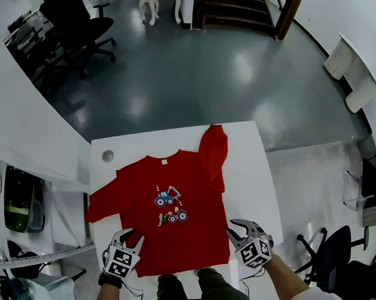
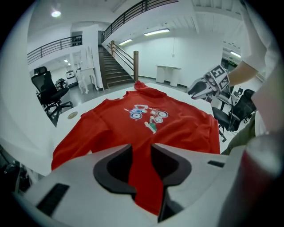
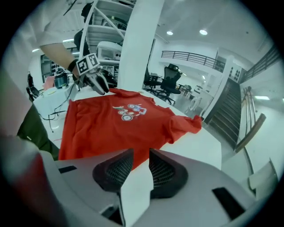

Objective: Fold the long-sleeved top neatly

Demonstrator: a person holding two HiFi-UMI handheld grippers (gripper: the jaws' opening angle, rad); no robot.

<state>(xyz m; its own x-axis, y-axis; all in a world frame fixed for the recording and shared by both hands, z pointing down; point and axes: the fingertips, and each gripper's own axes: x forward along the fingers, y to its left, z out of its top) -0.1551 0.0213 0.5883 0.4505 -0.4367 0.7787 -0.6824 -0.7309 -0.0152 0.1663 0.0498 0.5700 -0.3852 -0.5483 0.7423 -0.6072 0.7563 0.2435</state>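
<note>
A red long-sleeved top (image 1: 177, 178) lies flat, front up, on the white table (image 1: 251, 168), with a tractor print (image 1: 172, 206) on its chest. One sleeve (image 1: 213, 151) is folded up at the far right; the other sleeve (image 1: 103, 203) spreads out to the left. My left gripper (image 1: 131, 237) hovers at the hem's left corner, jaws apart, with red cloth (image 2: 146, 128) showing through the gap of this gripper (image 2: 141, 155). Over the hem's right corner my right gripper (image 1: 238, 230) also stands open; in its own view the gap of that gripper (image 3: 141, 164) shows bare table and the top's edge (image 3: 133, 115).
A small round disc (image 1: 108, 156) sits in the table's far left corner. The person's legs (image 1: 194, 289) are at the near edge. Office chairs (image 1: 83, 26) and a staircase (image 1: 244, 7) lie beyond on the grey floor, and another chair (image 1: 333, 258) stands at the near right.
</note>
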